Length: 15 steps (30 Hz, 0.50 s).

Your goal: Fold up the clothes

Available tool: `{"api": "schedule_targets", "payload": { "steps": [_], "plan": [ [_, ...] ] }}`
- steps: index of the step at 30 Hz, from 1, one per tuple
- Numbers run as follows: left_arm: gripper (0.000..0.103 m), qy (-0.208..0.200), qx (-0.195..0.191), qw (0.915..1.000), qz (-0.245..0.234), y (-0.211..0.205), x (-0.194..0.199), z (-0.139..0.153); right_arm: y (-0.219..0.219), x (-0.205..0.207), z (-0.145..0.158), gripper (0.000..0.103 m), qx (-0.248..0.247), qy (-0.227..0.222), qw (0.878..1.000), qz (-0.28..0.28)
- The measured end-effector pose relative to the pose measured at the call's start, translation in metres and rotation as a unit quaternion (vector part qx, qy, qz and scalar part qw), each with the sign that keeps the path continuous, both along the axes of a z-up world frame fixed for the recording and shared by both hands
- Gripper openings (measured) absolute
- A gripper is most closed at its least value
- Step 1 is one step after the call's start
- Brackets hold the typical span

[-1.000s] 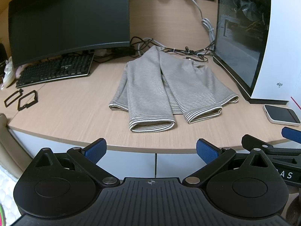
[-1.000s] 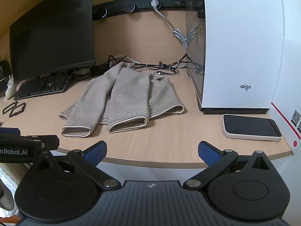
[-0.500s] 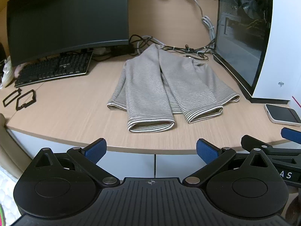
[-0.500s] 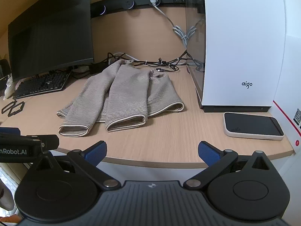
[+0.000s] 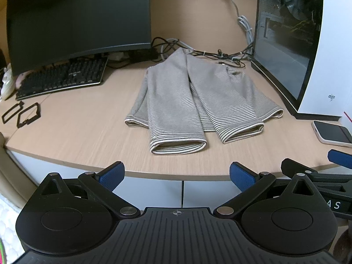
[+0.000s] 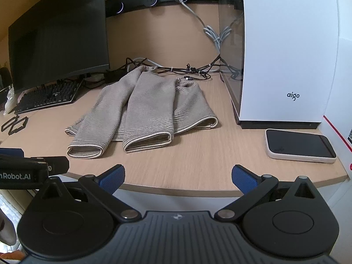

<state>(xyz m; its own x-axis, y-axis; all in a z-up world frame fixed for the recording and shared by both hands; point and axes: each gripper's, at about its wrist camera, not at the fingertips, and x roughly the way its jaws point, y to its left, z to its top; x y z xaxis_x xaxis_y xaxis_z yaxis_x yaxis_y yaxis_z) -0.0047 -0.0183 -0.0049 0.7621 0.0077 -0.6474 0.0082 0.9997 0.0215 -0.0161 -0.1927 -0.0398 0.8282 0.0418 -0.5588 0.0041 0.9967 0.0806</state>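
A grey-and-cream striped sweater lies flat on the wooden desk, both sleeves folded over its body with the cuffs toward me. It also shows in the right wrist view. My left gripper is open and empty, at the desk's front edge, short of the sweater. My right gripper is open and empty, also at the front edge. Each gripper shows at the edge of the other's view.
A dark monitor and black keyboard stand at the left. A white PC case stands at the right, with a phone in front of it. Cables lie behind the sweater. Black frames lie far left.
Both grippers have moved a little forward toward the desk and sweater. Both stay open. The sweater has not moved.
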Motion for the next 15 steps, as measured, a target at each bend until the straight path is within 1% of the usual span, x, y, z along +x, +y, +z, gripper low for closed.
{"api": "schedule_targets", "payload": {
  "steps": [8, 15],
  "plan": [
    [0.103, 0.009, -0.006, 0.9999, -0.003, 0.005, 0.007, -0.004, 0.003, 0.003, -0.001, 0.103, -0.002, 0.007, 1.000, -0.003],
    [0.103, 0.026, -0.013, 0.9995, -0.009, 0.014, 0.023, -0.009, 0.008, 0.014, -0.005, 0.103, 0.003, 0.021, 1.000, -0.005]
  ]
}}
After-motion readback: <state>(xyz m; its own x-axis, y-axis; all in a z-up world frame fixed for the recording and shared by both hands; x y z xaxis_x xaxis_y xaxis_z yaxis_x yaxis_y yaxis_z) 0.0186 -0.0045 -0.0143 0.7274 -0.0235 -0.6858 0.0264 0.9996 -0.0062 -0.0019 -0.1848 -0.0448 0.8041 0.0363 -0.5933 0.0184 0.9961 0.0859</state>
